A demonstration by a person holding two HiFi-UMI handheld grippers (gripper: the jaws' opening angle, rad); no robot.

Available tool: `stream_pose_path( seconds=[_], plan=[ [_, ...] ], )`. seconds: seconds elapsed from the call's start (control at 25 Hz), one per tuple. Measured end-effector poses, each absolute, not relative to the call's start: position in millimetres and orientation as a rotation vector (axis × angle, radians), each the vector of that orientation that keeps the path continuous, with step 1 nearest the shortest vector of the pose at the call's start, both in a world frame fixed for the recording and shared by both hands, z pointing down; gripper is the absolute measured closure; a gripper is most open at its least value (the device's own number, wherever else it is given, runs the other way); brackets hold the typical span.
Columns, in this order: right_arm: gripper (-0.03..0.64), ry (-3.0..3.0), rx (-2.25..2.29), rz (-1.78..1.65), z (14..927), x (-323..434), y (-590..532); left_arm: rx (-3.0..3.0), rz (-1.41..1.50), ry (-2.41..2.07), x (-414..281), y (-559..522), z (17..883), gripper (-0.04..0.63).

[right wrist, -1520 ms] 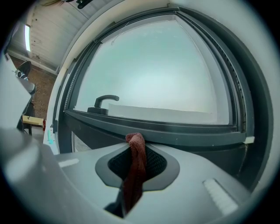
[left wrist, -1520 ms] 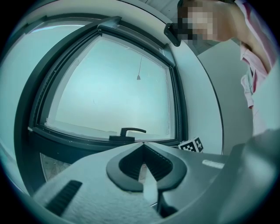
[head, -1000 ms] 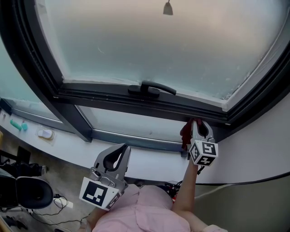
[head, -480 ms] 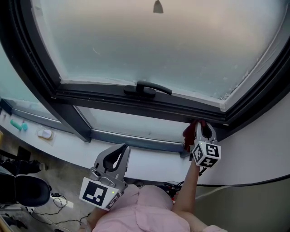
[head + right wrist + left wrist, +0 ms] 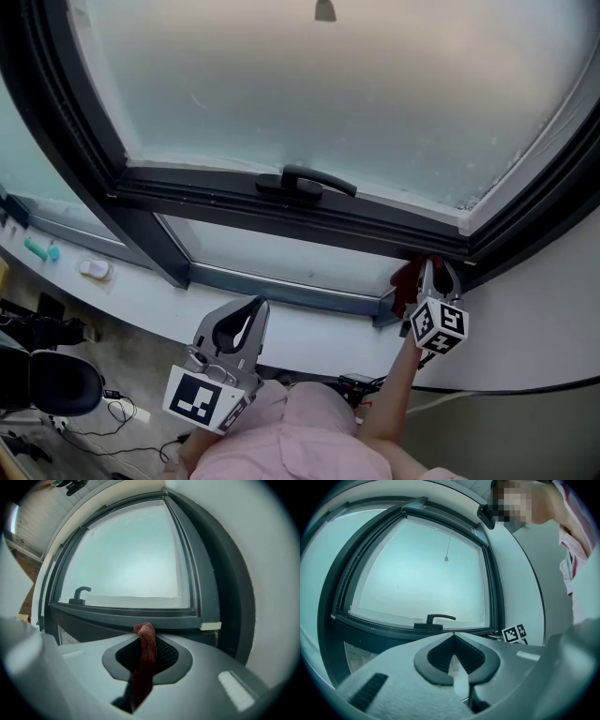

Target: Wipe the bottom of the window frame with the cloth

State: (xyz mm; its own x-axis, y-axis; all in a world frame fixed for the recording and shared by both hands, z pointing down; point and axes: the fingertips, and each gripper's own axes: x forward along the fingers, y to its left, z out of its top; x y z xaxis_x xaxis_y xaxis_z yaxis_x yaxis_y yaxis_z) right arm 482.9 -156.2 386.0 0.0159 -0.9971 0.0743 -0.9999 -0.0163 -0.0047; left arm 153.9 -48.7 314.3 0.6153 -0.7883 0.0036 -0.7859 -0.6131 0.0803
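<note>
Pointing at window frame: cloth, lengthwise in right tongs.

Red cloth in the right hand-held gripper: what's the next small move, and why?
Probably press the red cloth onto the bottom frame rail and drag it left toward the handle. The right hand-held gripper is shut on the cloth at the rail's right corner, so nearly all of the rail lies to its left.

A teal item and a small white item are seen lying apart on the white sill; cables are strewn on the floor.
</note>
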Motion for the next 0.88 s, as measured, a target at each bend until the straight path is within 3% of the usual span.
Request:
stream_pose_path(
  seconds=[0.88],
  plan=[
    [0.569,-1.946,2.43,0.157,388.9,556.8,-141.7,2.778,-0.051,-1.348,156.6,-53.8,302.2,0.597]
  ],
)
